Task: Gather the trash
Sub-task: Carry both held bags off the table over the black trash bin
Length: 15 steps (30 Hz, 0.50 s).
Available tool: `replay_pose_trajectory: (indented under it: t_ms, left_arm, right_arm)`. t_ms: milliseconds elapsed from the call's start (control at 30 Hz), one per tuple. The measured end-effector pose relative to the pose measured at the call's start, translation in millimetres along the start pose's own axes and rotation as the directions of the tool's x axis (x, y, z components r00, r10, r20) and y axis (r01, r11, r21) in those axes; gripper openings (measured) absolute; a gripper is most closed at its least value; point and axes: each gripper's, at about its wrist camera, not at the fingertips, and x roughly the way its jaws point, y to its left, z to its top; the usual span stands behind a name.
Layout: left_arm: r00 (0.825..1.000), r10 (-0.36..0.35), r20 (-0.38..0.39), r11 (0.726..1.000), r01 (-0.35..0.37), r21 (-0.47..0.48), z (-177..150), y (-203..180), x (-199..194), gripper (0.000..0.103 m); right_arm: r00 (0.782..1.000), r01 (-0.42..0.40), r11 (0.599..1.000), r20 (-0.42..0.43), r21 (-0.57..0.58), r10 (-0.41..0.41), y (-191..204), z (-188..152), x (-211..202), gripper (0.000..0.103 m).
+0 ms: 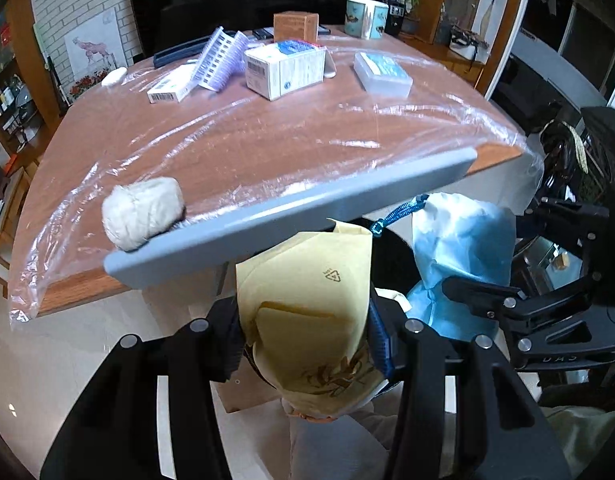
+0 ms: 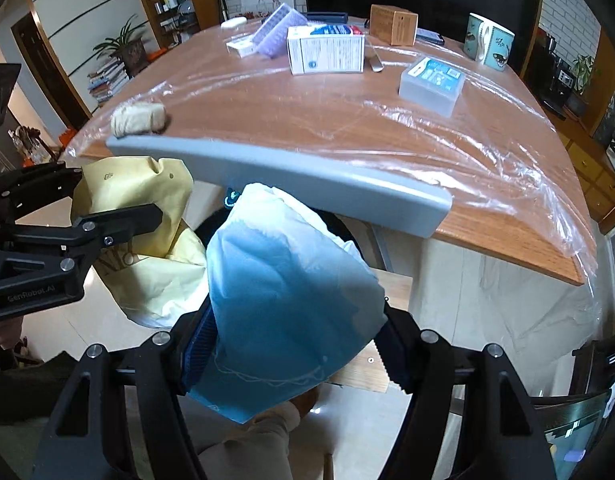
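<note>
1. Pale yellow paper bag (image 1: pixel 307 300), printed with a small triangle mark and a brown plant design.
2. Light blue bag (image 2: pixel 283 300), whiter toward its top, with a blue cord (image 1: pixel 399 212).
3. Reddish-brown wood-grain table (image 1: pixel 267 136) under clear glossy plastic sheet (image 2: pixel 487 152).
4. Plain grey board (image 2: pixel 291 172).
5. Off-white wad (image 1: pixel 143 212).
6. White box (image 2: pixel 327 54) with blue print.
7. Brown box (image 2: pixel 393 24).
8. Pale teal mug (image 2: pixel 489 40) with dark fish pictures.
9. Black grippers with blue pads (image 2: pixel 197 346).

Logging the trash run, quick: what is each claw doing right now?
Left claw: closed on the yellow paper bag.
Right claw: closed on the blue-and-white bag.
</note>
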Motion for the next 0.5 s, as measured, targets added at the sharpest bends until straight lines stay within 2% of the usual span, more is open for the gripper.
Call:
replay_pose_trajectory:
  t_ms: [500]
  left_arm:
    - [0.998,0.032,-0.055,0.997,-0.028,0.07,-16,-8,36,0.051]
  right_arm:
    - [0.998,0.037,0.999,-0.049,-0.039,-0.039,3,-12,35,0.069]
